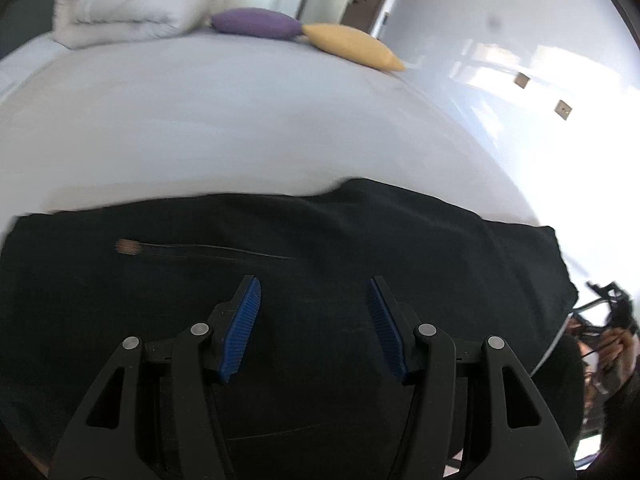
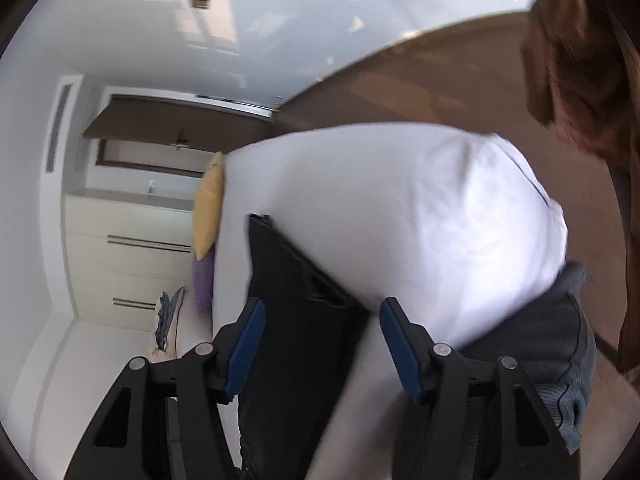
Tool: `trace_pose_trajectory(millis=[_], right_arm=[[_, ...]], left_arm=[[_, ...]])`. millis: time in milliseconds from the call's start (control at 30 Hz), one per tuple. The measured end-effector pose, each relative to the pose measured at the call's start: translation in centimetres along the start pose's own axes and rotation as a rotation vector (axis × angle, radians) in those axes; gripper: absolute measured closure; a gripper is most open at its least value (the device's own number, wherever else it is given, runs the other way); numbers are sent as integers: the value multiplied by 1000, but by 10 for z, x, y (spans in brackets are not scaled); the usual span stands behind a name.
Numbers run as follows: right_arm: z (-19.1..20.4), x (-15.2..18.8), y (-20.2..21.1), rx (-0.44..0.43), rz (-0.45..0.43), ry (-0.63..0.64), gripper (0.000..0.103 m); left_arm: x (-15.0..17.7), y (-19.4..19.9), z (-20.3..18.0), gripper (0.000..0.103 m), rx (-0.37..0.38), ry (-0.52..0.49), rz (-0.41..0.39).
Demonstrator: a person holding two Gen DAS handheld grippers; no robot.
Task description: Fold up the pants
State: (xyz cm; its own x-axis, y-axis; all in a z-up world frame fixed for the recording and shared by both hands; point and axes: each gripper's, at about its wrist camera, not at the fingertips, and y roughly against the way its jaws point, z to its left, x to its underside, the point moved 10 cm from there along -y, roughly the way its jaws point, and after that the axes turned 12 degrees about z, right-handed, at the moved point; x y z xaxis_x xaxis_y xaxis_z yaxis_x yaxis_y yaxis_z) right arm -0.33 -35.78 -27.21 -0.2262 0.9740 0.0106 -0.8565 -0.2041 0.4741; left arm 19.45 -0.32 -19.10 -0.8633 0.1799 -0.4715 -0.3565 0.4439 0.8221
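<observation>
Black pants point(image 1: 320, 248) lie folded flat on the white bed point(image 1: 200, 120), filling the near half of the left wrist view; a pocket seam with a small tan mark point(image 1: 128, 246) shows at the left. My left gripper point(image 1: 314, 286) is open just above the pants, holding nothing. The right wrist view is rolled sideways: the pants point(image 2: 288, 280) show as a dark strip on the bed point(image 2: 400, 208). My right gripper point(image 2: 320, 308) is open and empty, with the pants' edge between and below its fingers.
A folded white duvet point(image 1: 128, 8), a purple cushion point(image 1: 256, 23) and a yellow cushion point(image 1: 352, 45) lie at the bed's far end. Grey-blue cloth point(image 2: 560, 344) lies at the bed's edge. Brown floor point(image 2: 440, 80) and white drawers point(image 2: 128, 248) lie beyond.
</observation>
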Motion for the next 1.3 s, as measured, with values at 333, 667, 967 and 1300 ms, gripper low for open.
trace_pose_trajectory(millis=[333,667,967,1300], right_arm=[[-1,7,-11,-127,62,-1,52],[11,2,-40,-235,78,5,72],[13,-2,-44,-145,45,50,94],[112,67,-56,152,45,575,95]], left_arm=[[2,-62,-49,49,-4,-63,123],[7,-72,-44,49,62,-26,129],[11,-66,-43,49,65,-23,125],[6,-52,-44,49,126,73,105]])
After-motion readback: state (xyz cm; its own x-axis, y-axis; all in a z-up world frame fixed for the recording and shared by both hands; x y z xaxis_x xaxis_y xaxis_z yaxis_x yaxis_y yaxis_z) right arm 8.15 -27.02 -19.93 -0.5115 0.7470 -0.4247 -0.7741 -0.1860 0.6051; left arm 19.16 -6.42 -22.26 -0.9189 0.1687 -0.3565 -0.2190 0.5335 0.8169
